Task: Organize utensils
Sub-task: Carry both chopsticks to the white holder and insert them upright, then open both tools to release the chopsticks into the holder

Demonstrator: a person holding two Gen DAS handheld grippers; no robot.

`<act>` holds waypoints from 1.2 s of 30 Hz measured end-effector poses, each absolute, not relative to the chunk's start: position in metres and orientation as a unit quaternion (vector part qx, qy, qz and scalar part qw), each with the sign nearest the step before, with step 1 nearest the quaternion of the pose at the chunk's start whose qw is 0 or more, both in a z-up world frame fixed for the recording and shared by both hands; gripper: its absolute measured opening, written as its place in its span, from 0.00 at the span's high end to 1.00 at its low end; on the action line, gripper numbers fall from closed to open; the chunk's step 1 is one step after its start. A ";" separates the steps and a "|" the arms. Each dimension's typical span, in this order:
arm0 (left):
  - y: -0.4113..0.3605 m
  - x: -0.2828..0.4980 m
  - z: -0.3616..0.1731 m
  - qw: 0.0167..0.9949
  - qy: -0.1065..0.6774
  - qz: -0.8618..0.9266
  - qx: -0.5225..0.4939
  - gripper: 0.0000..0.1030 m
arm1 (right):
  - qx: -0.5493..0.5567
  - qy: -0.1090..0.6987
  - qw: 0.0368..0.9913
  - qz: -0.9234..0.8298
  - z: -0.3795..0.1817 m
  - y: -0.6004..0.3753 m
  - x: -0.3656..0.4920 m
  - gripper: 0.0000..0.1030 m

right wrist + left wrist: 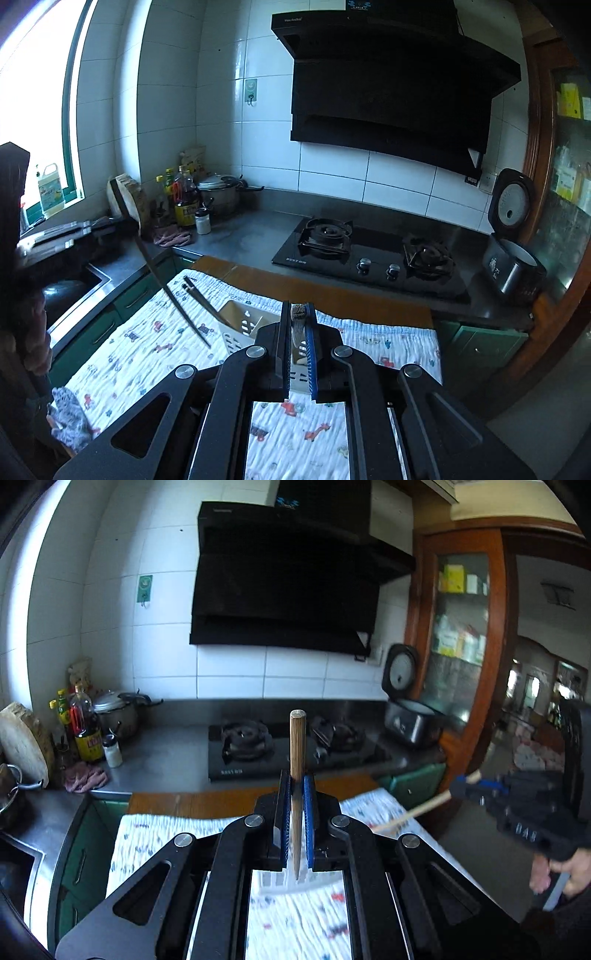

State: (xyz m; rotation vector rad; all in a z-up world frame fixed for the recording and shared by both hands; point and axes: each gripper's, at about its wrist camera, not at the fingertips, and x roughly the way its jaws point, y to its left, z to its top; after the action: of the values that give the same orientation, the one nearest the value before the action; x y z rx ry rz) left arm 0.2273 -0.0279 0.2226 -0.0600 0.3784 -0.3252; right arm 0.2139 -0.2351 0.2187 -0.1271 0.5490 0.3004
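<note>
Wooden chopstick (297,746) upright, clamped in left gripper (296,786)

White tiled walls (399,177) fill the upper half of both views, with a black range hood (388,81) mounted high at centre. Below it a grey steel counter (255,236) carries a black two-burner gas hob (373,254). A bright window (33,85) glares at the upper left of the right wrist view. A brown wooden glass-fronted cabinet (461,627) stands at the right, green cupboard doors (484,343) beneath the counter.
</note>
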 end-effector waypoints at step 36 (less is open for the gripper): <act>-0.032 0.332 0.119 0.950 0.279 -0.123 -0.074 0.94 | -0.072 0.359 0.919 0.145 0.138 -0.221 0.292 0.93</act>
State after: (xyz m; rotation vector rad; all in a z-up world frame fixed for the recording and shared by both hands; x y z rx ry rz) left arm 0.3320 -0.0317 0.1188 -0.1514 0.5674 -0.2502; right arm 0.2917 -0.2215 0.1380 -0.1483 0.7371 0.2975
